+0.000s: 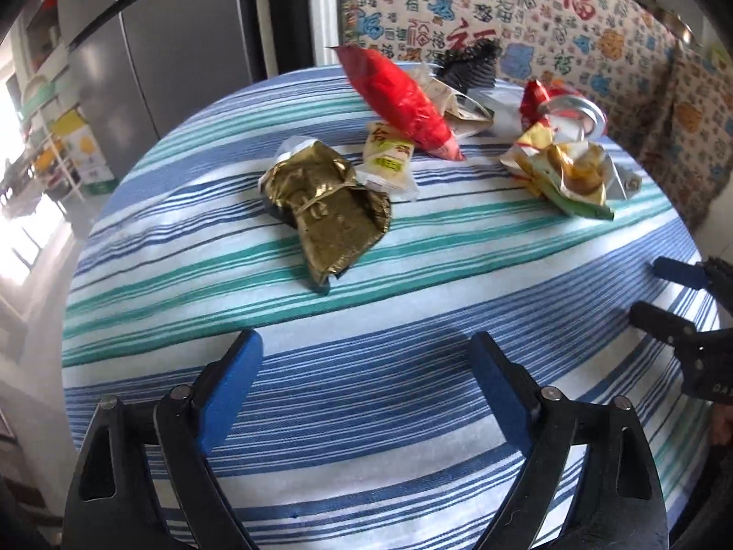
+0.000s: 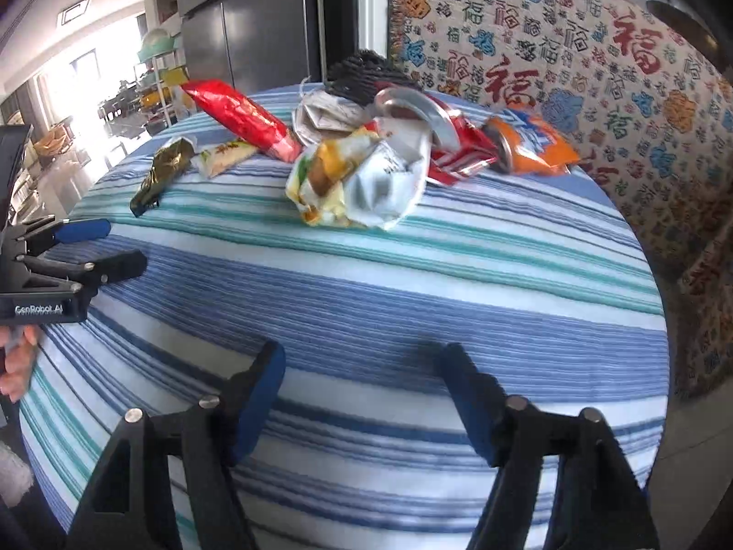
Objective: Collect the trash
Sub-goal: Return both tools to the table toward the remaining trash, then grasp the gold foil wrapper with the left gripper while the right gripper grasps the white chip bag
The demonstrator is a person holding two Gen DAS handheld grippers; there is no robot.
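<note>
Trash lies on the far half of a round table with a striped cloth (image 1: pixel 366 366). A crumpled gold wrapper (image 1: pixel 325 211) lies nearest my left gripper (image 1: pixel 366 348), which is open and empty above the cloth. Behind it are a small yellow-white packet (image 1: pixel 387 160), a red bag (image 1: pixel 403 101), a crumpled yellow-white wrapper (image 1: pixel 563 169) and a crushed can (image 1: pixel 572 112). My right gripper (image 2: pixel 362 362) is open and empty, facing the yellow-white wrapper (image 2: pixel 357 178). The gold wrapper (image 2: pixel 160 169), red bag (image 2: pixel 243 119), can (image 2: pixel 412 110) and an orange bag (image 2: pixel 531 142) show there too.
A dark woven basket (image 2: pixel 366 73) stands at the table's far edge. A sofa with a patterned cover (image 2: pixel 572 46) is behind and to the right. A grey fridge (image 1: pixel 174 36) stands at the back left. Each gripper shows in the other's view: the right (image 1: pixel 659 293), the left (image 2: pixel 110 247).
</note>
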